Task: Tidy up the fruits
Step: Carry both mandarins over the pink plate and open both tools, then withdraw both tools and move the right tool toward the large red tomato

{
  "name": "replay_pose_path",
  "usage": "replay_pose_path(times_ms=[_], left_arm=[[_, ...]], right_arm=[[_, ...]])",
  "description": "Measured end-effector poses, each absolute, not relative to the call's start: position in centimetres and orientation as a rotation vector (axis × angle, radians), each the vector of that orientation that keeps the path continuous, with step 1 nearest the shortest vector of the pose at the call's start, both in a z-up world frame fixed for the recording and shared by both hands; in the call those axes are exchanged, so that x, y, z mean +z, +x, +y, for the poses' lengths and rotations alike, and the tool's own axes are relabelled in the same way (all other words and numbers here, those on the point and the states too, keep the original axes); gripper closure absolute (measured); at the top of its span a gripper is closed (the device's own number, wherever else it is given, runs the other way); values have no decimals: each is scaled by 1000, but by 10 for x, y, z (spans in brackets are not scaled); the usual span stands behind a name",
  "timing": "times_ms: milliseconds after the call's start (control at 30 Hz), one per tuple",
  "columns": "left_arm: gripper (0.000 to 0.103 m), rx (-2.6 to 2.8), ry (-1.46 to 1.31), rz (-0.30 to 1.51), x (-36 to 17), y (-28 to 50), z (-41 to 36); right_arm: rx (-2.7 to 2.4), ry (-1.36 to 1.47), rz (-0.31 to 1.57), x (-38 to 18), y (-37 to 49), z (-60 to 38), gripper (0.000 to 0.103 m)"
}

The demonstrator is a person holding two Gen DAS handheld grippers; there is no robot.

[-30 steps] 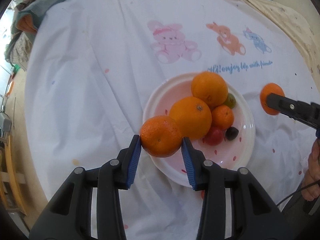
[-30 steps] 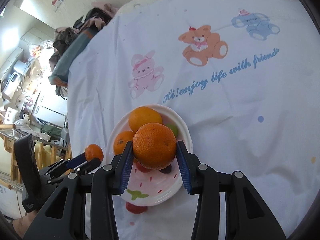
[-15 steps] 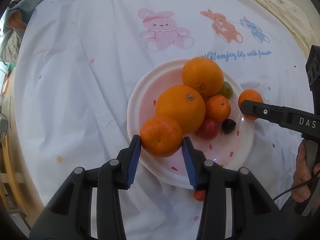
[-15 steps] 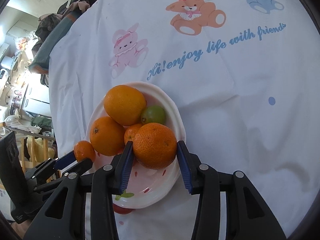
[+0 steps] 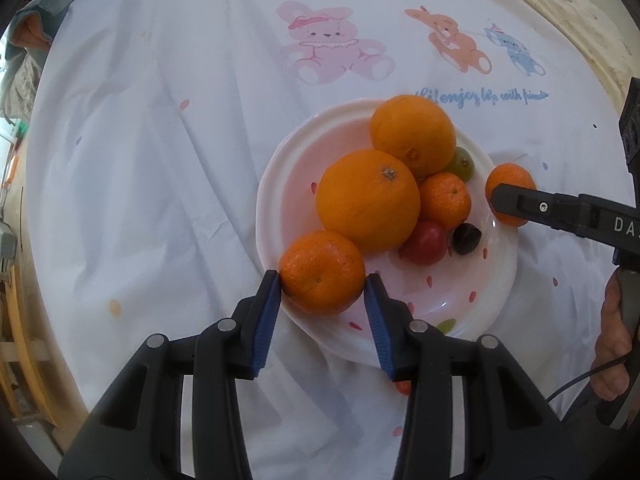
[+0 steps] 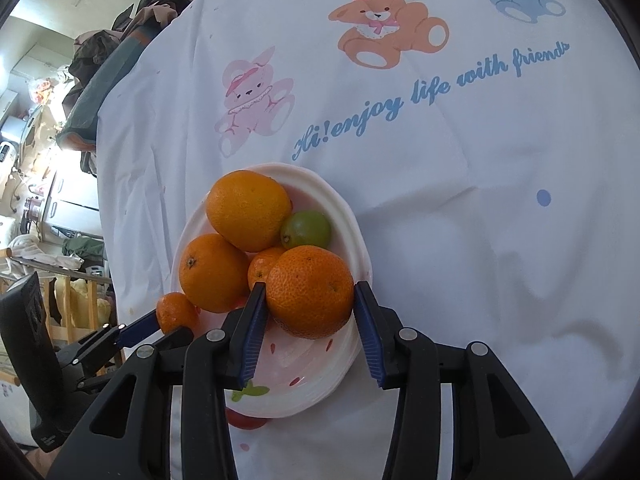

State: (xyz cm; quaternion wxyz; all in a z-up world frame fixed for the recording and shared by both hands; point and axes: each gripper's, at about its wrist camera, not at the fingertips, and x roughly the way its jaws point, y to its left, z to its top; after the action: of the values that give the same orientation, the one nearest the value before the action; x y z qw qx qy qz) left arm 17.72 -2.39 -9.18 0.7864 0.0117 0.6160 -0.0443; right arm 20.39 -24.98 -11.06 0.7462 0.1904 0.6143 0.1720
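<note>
White cotton tablecloth [image 5: 160, 168] printed with pastel bears and blue lettering is covering the round table, with heaped clothes and furniture crowding the room beyond its left edge. Working across from the left, the left gripper [image 5: 323, 308] is clamping a bumpy orange mandarin [image 5: 322, 271] between its blue pads, holding it right over the near-left rim of the white plate with pink speckles [image 5: 472, 300]. Moving inward, the plate is carrying two big smooth oranges [image 5: 368, 200], a small tangerine [image 5: 445, 200], a green lime [image 6: 306, 229], a red cherry tomato [image 5: 424, 242] and a dark plum-like fruit [image 5: 466, 239]. Further right, the right gripper [image 6: 306, 320] is squeezing a second bumpy mandarin [image 6: 310, 290] above the plate's right side, beside the lime. Now the risk: the plate is looking crowded, so a mandarin let go on the sloping rim or against a rounded orange is likely to roll off onto the cloth, and a nudge could shift the whole pile. Both tools are converging on one dish, so they could be bumping each other. Watch also the red fruit [image 6: 246, 422] peeking from under the plate's near edge; it is sitting outside and partly hidden, awkward to reach.
</note>
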Motion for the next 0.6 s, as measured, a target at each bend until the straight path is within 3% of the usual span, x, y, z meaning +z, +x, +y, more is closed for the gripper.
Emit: replay_pose_path(times_ms=[67,133,167,600], left_arm=[[53,-75,27,1324,-90,177,-23],[22,-57,44,1291,-83,175,-24],[20,-53,53,1271,-78,174,-24],[19,31,-55,1186,-36,145,9]], right_arm=[[383,428,1322,-107,204,-250,43],[386,423,1287,-100,203,-251,35],[382,414,1273,-96,203,-251,33],[340,466,1215,-67,172,-273,33]])
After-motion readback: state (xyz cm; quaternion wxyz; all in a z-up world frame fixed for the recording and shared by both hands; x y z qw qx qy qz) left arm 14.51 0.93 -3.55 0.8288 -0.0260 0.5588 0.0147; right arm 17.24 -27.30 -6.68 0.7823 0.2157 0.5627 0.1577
